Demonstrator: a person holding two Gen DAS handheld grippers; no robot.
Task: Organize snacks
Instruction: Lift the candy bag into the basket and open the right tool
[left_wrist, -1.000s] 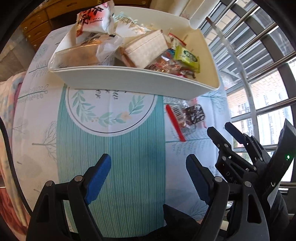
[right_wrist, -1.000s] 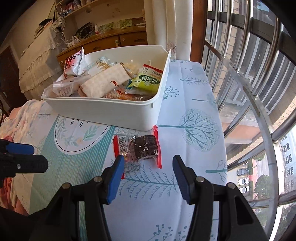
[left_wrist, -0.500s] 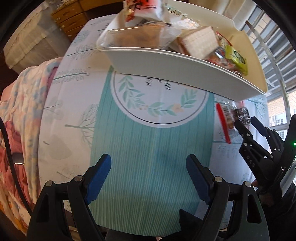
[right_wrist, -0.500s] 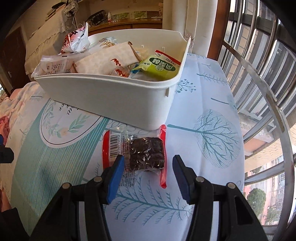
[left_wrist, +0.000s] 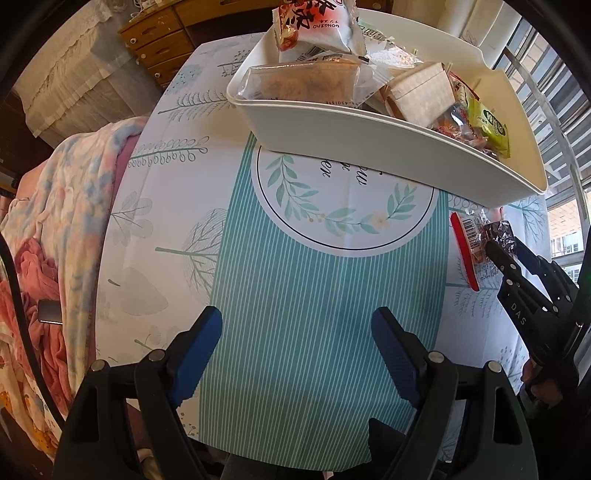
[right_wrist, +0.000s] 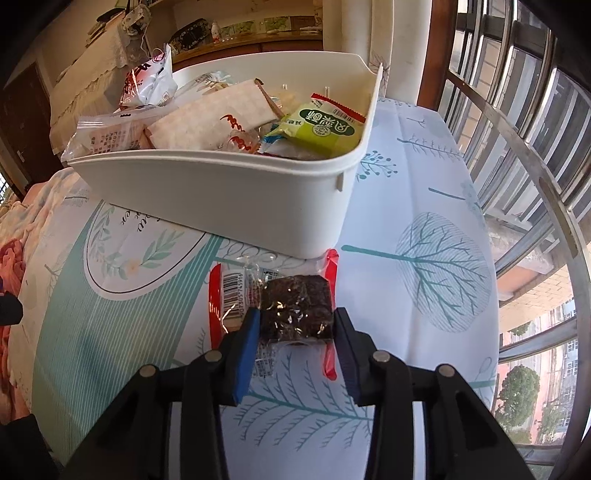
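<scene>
A clear packet with red edges holding a dark brown cake (right_wrist: 295, 306) lies on the tablecloth just in front of the white bin (right_wrist: 236, 195). My right gripper (right_wrist: 295, 325) has closed in on the dark cake, one blue pad on each side, touching it. The packet rests on the table. In the left wrist view the same packet (left_wrist: 476, 240) lies at the right with the right gripper's fingers (left_wrist: 517, 273) over it. My left gripper (left_wrist: 297, 350) is open and empty above the striped cloth. The bin (left_wrist: 369, 136) holds several wrapped snacks.
The table carries a teal-striped cloth with a leaf circle (left_wrist: 343, 206). A pink and white blanket (left_wrist: 48, 236) lies off its left edge. Window bars (right_wrist: 517, 147) run close along the right. A wooden dresser (left_wrist: 166, 40) stands behind.
My right gripper moved forward to the cake packet and its jaws narrowed onto the dark cake. My left gripper drew back and swung left, staying open.
</scene>
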